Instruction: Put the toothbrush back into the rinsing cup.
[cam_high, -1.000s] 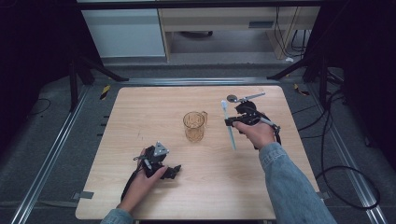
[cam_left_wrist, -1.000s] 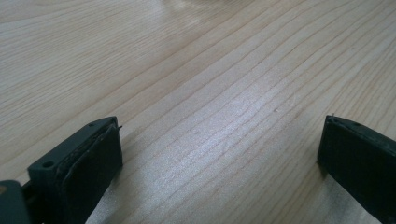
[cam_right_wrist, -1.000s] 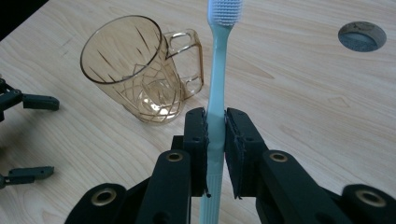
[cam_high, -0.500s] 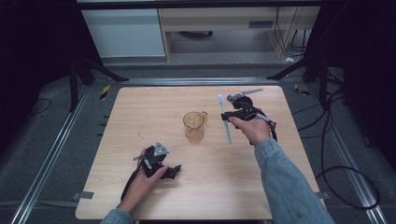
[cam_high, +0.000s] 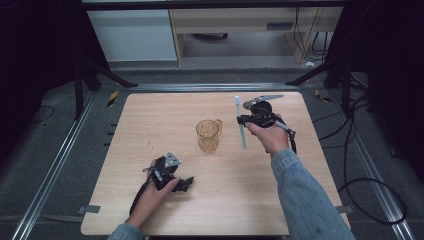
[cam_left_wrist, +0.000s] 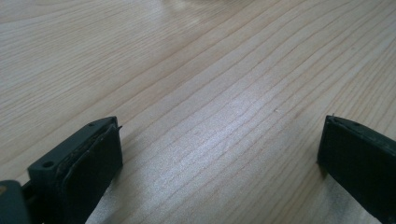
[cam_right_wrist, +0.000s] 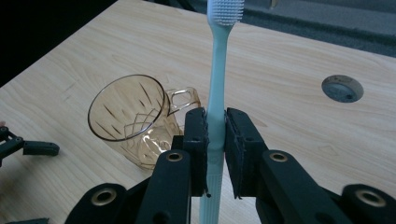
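Observation:
My right gripper (cam_high: 243, 120) is shut on a pale mint toothbrush (cam_high: 241, 131), gripping its handle (cam_right_wrist: 215, 140) near the middle. The bristle head (cam_right_wrist: 226, 10) points away from the gripper, and in the high view the brush hangs over the table right of centre. An amber cut-glass mug (cam_high: 208, 135) stands upright at the table's centre, just left of the brush and apart from it (cam_right_wrist: 131, 119). My left gripper (cam_high: 186, 183) rests near the front left of the table. Its jaws stand open (cam_left_wrist: 219, 149) with bare wood between them.
The wooden table (cam_high: 150, 125) carries a round grey grommet hole (cam_right_wrist: 342, 88) near its far right corner. Black stand legs and cables lie on the floor around it. A white cabinet (cam_high: 132, 30) stands beyond the far edge.
The right gripper has shifted slightly left and toward the far edge, taking the toothbrush with it. The left hand and the mug have stayed put.

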